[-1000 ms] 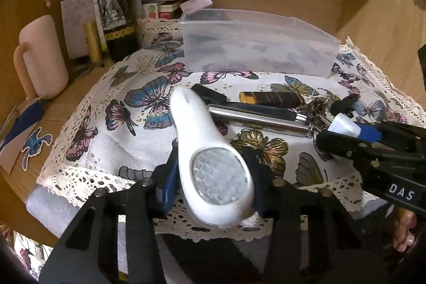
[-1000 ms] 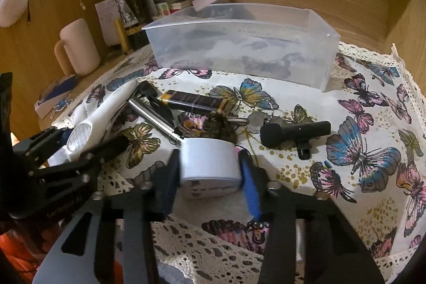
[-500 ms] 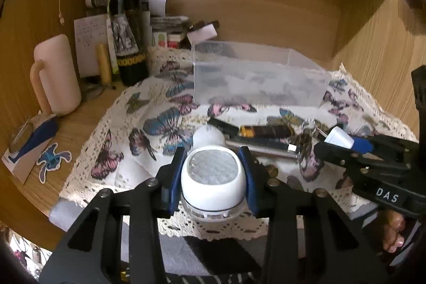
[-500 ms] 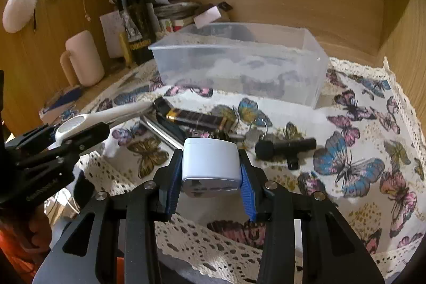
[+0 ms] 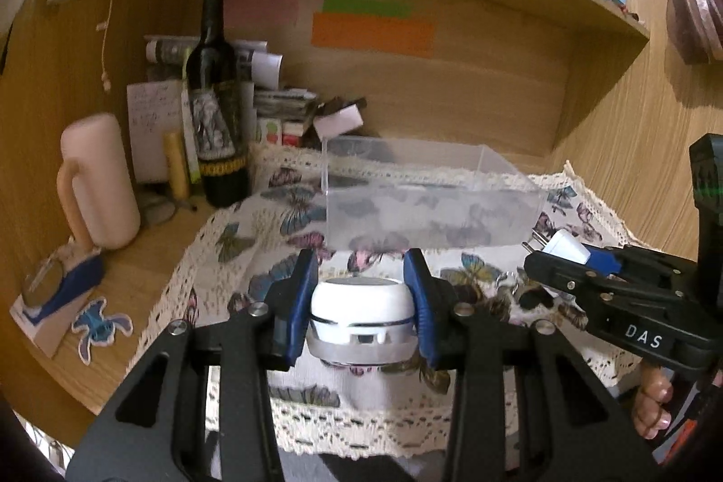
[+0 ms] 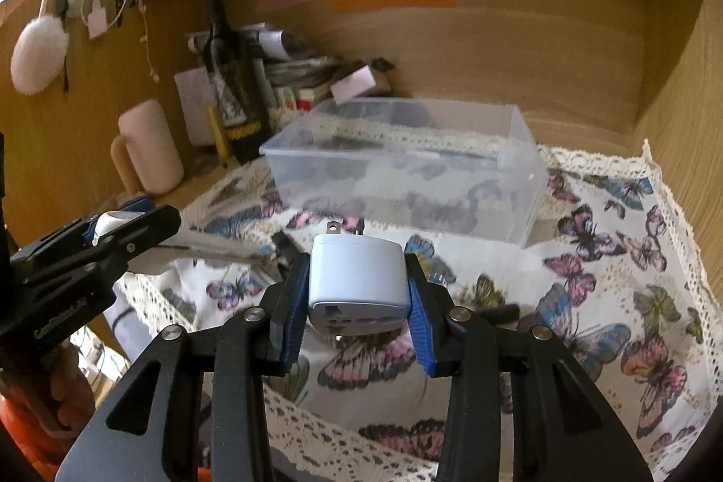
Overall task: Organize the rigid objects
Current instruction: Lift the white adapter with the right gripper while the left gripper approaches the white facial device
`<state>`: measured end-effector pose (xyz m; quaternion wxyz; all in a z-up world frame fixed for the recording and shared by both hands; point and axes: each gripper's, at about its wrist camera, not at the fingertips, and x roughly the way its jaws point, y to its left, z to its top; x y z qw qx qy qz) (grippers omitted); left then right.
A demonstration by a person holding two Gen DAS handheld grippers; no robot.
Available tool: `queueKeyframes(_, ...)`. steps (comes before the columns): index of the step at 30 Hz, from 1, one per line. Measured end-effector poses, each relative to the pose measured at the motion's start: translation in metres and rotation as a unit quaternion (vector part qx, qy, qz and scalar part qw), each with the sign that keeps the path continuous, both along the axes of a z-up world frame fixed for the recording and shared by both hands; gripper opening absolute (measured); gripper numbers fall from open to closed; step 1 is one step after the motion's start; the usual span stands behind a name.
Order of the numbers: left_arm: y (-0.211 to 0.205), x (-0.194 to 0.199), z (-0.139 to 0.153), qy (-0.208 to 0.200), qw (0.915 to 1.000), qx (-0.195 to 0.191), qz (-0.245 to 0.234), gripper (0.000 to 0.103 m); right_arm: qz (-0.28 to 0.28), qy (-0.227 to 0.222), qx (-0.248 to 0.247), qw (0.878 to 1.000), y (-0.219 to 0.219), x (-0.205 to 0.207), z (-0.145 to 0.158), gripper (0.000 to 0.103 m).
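My left gripper is shut on a white hand-held device with a round head, held clear above the butterfly cloth. My right gripper is shut on a white plug adapter whose metal prongs point forward. Both hang in front of an empty clear plastic box at the back of the cloth. In the left wrist view the right gripper and its adapter show at the right. In the right wrist view the left gripper shows at the left.
A dark wine bottle, a pink mug and stacked papers stand at the back left. Blurred dark items lie on the cloth under my grippers. Wooden walls close in the back and the right, with a shelf overhead.
Both grippers have risen, each with its object. The white device left the cloth and now hangs end-on between the left fingers. Both views tilted up toward the box.
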<state>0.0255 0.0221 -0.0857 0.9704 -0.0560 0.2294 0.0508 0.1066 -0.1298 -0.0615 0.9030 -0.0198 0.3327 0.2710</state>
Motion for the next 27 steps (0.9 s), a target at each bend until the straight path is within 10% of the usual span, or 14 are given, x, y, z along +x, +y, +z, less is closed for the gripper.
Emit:
queueKeyframes(18,0.011,0.042,0.033,-0.014,0.9995,0.016,-0.025,0.036,-0.025,-0.036,0.013,0.999,-0.006,0.029,0.026,0.036)
queueKeyframes(23,0.016,0.050,0.044,-0.025,0.9991,0.018,-0.031,0.002,-0.030,-0.038,0.016,0.999,-0.008,0.039,0.032,0.036)
queueKeyframes(27,0.017,0.056,0.041,-0.021,0.9989,0.024,-0.034,0.003,-0.031,-0.038,0.016,0.999,-0.007,0.045,0.033,0.036)
